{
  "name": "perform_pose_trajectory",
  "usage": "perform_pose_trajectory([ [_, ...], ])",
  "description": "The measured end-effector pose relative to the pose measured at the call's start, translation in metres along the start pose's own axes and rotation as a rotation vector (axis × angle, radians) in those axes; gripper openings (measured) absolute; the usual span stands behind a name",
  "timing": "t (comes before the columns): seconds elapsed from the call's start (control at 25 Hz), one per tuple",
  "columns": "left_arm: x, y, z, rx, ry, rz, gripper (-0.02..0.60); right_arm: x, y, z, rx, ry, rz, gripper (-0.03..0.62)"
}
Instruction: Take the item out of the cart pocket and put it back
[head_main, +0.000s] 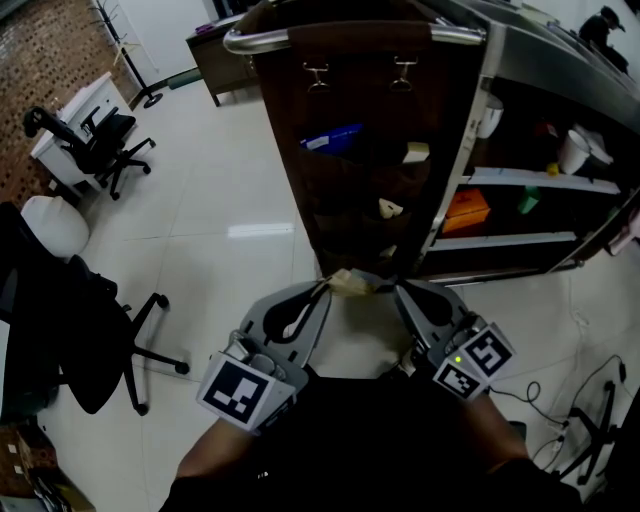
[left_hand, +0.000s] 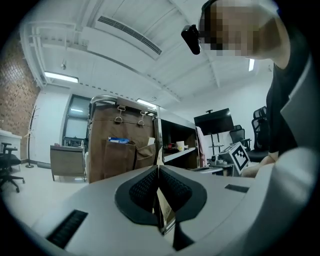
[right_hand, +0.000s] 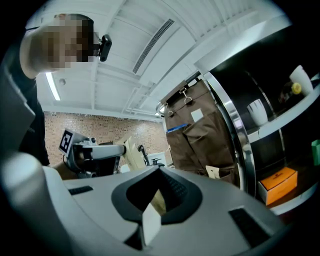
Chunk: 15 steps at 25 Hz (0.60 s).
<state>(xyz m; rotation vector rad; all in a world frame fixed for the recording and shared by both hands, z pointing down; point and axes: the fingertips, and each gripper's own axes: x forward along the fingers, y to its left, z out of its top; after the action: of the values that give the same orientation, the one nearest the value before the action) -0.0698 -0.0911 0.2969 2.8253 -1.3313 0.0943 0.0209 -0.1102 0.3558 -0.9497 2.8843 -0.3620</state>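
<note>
We start with the cart (head_main: 520, 60), the biggest thing before us, its open shelves running off to the right and a chrome rail across its near end. From that rail a brown fabric organizer (head_main: 300, 170) hangs on two metal clips (head_main: 318, 76), so its pockets face us and can be reached from the front. Below it, close to our body, the left gripper (head_main: 325, 292) and the right gripper (head_main: 402, 292) come in from either side and meet tip to tip. Between them is the task's thing, a small flat tan packet (head_main: 348, 282), out of the pockets and held in the air just in front of the organizer's lower edge. The left gripper's jaws are pressed together on it, with the packet edge-on between the ribbed pads. The right gripper's jaws also appear clamped on it, a pale flap of it showing in the gap behind the pads. We judge the two-sided hold is meant to keep the limp packet flat and steady for slipping it back in. In the pockets sit a blue item (head_main: 333, 139), a cream card (head_main: 416, 152) and a small cream tag (head_main: 390, 209).
</note>
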Motion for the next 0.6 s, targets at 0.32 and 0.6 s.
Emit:
perform_pose_trajectory([
  [0.32,-0.007,-0.006,-0.030,-0.075,0.034,0.014,0.003,-0.001,0.000,0.001,0.000,-0.002,-0.002,0.015],
  [0.6,-0.005,-0.006,-0.032,-0.052,0.040,0.012,0.003,-0.001,0.002,0.001,-0.001,-0.002,-0.002,0.015],
])
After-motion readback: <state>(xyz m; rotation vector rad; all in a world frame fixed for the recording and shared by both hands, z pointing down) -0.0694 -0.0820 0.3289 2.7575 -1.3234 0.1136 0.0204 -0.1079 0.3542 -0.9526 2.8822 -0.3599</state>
